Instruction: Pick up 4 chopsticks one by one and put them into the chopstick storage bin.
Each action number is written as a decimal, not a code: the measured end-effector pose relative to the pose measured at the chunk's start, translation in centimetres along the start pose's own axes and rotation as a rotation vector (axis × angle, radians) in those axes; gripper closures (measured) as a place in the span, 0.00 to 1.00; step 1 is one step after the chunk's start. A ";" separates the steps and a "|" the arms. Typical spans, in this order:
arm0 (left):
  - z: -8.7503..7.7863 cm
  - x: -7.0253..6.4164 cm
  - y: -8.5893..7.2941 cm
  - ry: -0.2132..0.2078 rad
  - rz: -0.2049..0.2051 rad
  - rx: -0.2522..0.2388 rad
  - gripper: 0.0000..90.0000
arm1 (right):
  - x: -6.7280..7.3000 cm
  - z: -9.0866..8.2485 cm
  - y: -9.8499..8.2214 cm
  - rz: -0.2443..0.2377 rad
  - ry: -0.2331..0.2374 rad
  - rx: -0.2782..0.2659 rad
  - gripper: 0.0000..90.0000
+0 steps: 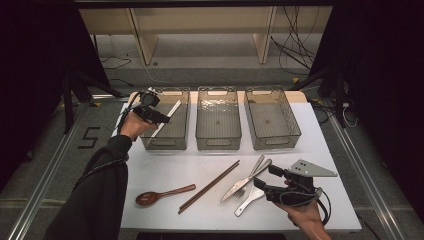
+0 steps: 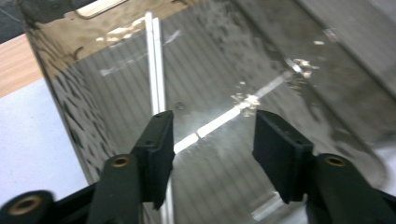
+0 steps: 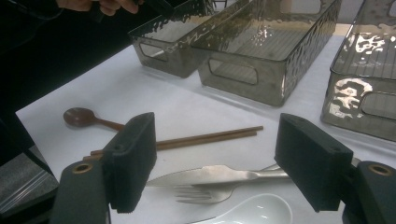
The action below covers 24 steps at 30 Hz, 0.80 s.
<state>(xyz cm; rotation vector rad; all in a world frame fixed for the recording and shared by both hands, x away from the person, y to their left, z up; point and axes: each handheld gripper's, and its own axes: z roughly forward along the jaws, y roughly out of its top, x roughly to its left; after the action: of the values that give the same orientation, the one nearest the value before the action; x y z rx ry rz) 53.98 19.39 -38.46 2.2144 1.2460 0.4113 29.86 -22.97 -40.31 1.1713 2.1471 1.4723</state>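
One floor marking

We read a single black digit "5" [image 1: 88, 137] on the grey floor, at nine o'clock from the table [image 1: 310, 150]; nothing else is legible.

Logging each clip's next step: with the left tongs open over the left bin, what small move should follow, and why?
Probably lift the left tongs clear of the left bin: their jaws stand apart with nothing between them, and the white chopsticks already lie inside. The right tongs hover open over the knife.
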 end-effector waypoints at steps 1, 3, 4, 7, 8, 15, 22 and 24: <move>-0.4 -0.3 0.0 -0.012 0.005 0.000 0.47 | 0.0 0.0 0.0 0.003 -0.002 0.001 0.33; -1.2 -1.0 -0.1 -0.026 0.009 -0.016 0.43 | 0.0 0.0 0.0 0.005 -0.003 0.002 0.33; -1.5 -1.3 -0.1 -0.039 0.013 -0.017 0.41 | 0.0 0.0 0.0 0.003 -0.004 0.001 0.33; -2.6 -2.1 -0.6 -0.065 0.008 -0.025 0.37 | 0.0 0.0 0.0 0.004 -0.005 0.003 0.33; -2.8 -2.4 -0.7 -0.074 0.014 -0.023 0.36 | 0.0 0.0 0.0 0.003 -0.005 0.002 0.33; -4.5 -4.1 -2.3 -0.123 0.014 -0.046 0.30 | 0.0 0.0 0.0 0.001 -0.007 0.001 0.33; -4.3 -5.0 -3.8 -0.139 0.009 -0.024 0.26 | 0.1 -0.1 0.1 -0.001 -0.006 -0.001 0.33; -4.2 -5.4 -4.1 -0.137 0.024 -0.007 0.24 | 0.1 -0.1 0.1 -0.002 -0.006 -0.004 0.33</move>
<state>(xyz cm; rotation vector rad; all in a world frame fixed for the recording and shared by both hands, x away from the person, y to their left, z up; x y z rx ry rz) 46.18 17.78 -37.57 2.2136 1.1448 0.2672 29.76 -22.98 -40.18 1.1710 2.1397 1.4701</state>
